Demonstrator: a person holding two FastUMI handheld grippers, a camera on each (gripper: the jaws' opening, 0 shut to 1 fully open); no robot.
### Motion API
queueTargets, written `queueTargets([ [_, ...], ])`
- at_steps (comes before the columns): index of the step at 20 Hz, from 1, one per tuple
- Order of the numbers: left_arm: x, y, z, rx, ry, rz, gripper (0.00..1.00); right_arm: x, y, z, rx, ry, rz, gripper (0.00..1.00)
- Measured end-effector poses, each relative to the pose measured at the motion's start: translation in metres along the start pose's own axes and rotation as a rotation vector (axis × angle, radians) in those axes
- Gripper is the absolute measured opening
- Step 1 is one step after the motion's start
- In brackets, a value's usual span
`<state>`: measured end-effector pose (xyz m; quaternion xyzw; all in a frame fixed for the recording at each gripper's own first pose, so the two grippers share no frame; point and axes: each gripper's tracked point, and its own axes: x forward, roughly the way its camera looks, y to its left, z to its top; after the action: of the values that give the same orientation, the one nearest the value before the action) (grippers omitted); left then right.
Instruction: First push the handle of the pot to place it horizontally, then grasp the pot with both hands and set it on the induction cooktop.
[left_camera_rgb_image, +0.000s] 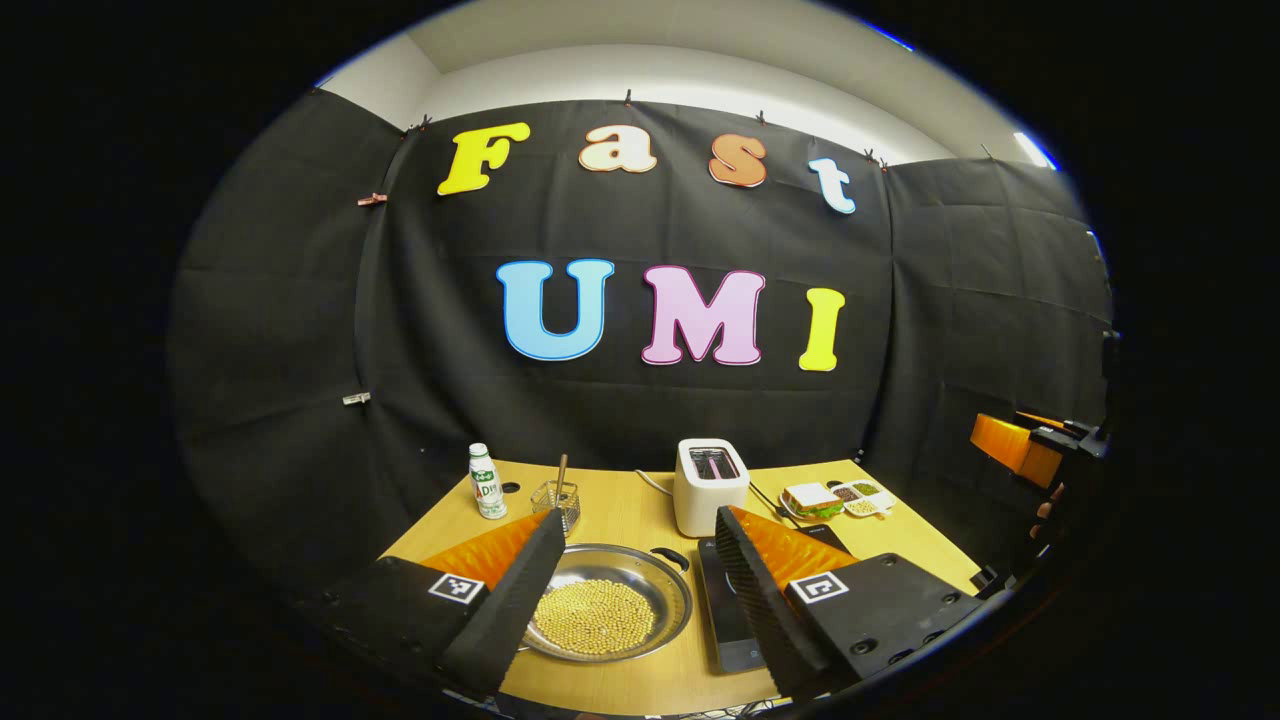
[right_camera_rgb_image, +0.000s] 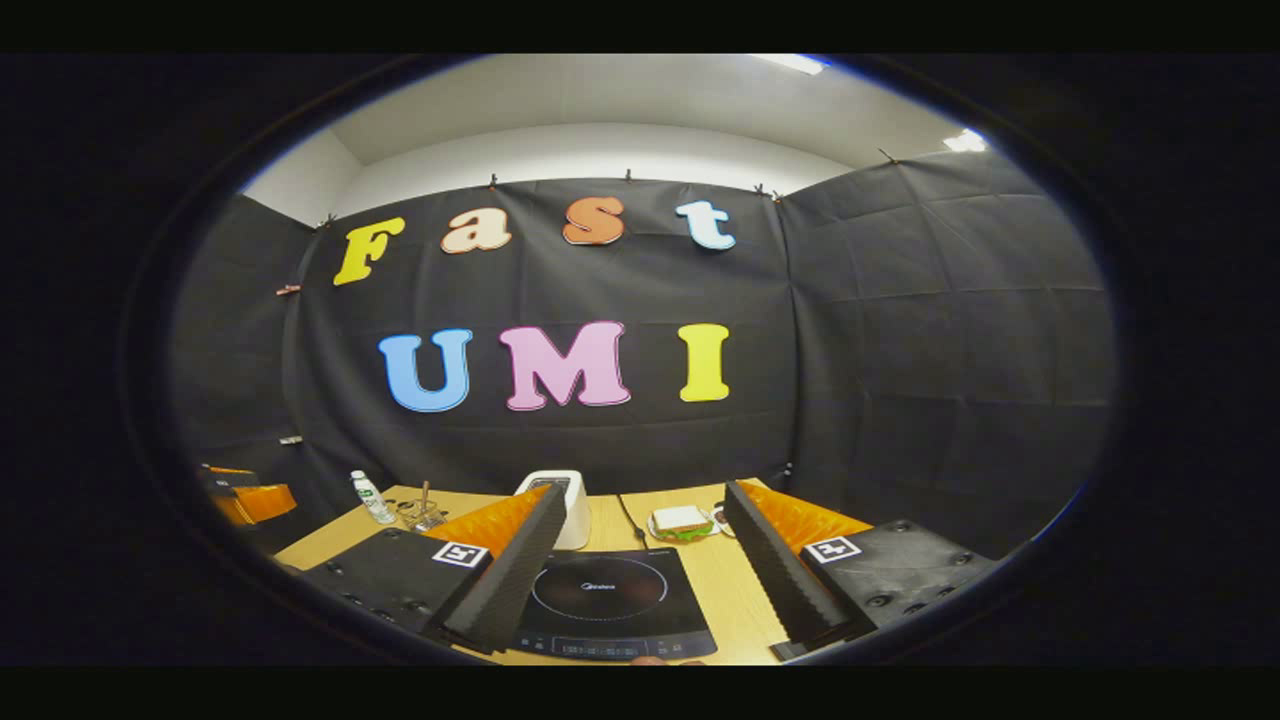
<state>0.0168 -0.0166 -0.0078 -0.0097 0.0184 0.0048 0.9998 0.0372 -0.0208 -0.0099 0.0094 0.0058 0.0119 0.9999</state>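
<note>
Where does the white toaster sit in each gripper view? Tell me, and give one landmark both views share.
Left gripper view: the white toaster stands at mid-table near the back wall, just above and between the hand-held gripper's fingers.
Right gripper view: the toaster stands behind the induction cooktop, partly hidden by the near finger.
Shared landmark: the sandwich on its plate, right of the toaster in both.

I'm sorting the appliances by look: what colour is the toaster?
White; the toaster shows best in the left gripper view, behind the pot.
</note>
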Motion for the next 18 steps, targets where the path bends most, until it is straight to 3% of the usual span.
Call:
queueTargets([
  [4,0.016,-0.015,-0.006,-0.041,0.019,0.015,0.95,0.02,-0.017,-0.013,0.012,0.051,0.037,0.99],
  [8,0.026,-0.02,-0.012,-0.079,0.043,0.09,0.95,0.039,-0.034,-0.026,-0.002,0.068,0.093,0.99],
  [12,0.025,-0.018,-0.038,-0.063,0.148,0.162,0.95,0.057,-0.041,-0.037,0.005,0.099,0.159,0.99],
  [18,0.026,0.001,-0.056,-0.065,0.223,0.2,0.95,0.074,-0.042,-0.053,0.028,0.13,0.171,0.98],
])
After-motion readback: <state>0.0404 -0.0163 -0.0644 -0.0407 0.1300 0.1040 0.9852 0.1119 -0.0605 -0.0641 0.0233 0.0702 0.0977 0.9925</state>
